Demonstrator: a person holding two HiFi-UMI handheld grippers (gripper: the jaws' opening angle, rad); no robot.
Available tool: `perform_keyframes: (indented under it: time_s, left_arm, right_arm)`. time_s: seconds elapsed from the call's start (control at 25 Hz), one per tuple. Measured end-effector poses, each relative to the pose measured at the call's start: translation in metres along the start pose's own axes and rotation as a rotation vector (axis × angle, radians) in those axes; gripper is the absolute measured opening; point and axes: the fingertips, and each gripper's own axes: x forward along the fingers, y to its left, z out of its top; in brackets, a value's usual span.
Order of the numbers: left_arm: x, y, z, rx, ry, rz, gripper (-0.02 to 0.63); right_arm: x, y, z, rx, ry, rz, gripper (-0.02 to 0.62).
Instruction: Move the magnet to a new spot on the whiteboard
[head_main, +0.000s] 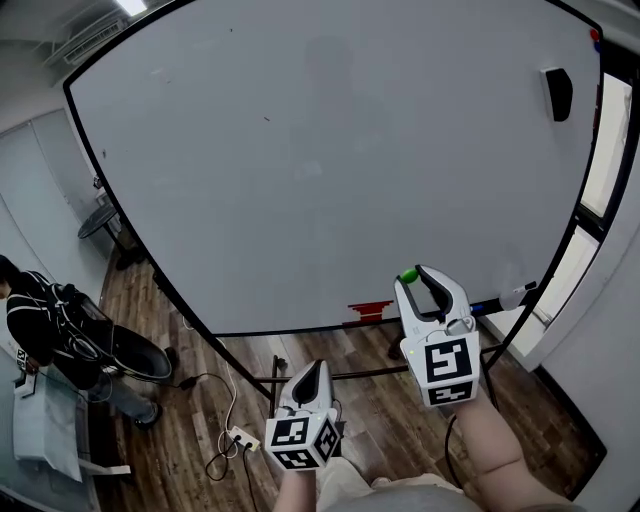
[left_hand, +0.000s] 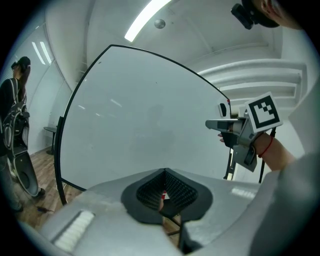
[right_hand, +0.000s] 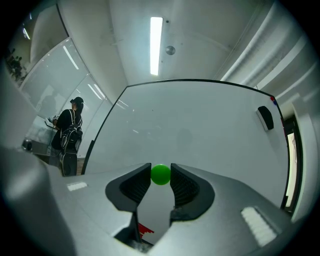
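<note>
A small green round magnet (right_hand: 160, 174) sits pinched between the tips of my right gripper (right_hand: 160, 176), which is shut on it. In the head view the green magnet (head_main: 408, 275) shows at the tip of the right gripper (head_main: 415, 277), low in front of the big whiteboard (head_main: 330, 150). Whether the magnet touches the board I cannot tell. My left gripper (head_main: 312, 372) hangs lower and to the left, below the board's bottom edge. Its jaws meet with nothing between them in the left gripper view (left_hand: 164, 187).
A black eraser (head_main: 558, 93) sticks to the board's upper right. A marker (head_main: 506, 298) lies on the tray at the lower right. A person (head_main: 40, 320) stands at the far left. Cables and a power strip (head_main: 245, 439) lie on the wooden floor.
</note>
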Motion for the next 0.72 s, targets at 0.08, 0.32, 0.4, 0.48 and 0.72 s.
perform_keyframes:
  time_s: [0.08,0.32,0.4,0.48,0.72]
  left_arm:
    - [0.0,0.004,0.001,-0.004,-0.003,0.009,0.005]
    - [0.003,0.018,0.013,0.003,-0.016,0.031,0.005]
    - [0.004,0.025,0.019,0.01,-0.02,0.037,0.005]
    - [0.005,0.034,0.028,0.012,-0.03,0.042,0.005]
    - [0.008,0.063,0.044,0.017,-0.042,0.049,0.005]
  right_arm:
    - [0.005,0.001,0.004,-0.007,-0.007,0.009,0.123]
    - [0.025,0.011,0.028,-0.033,-0.051,0.04,0.123]
    - [0.033,0.016,0.039,-0.042,-0.068,0.05,0.123]
    - [0.044,0.023,0.053,-0.051,-0.086,0.062,0.123]
    - [0.075,0.046,0.084,-0.088,-0.127,0.085,0.123]
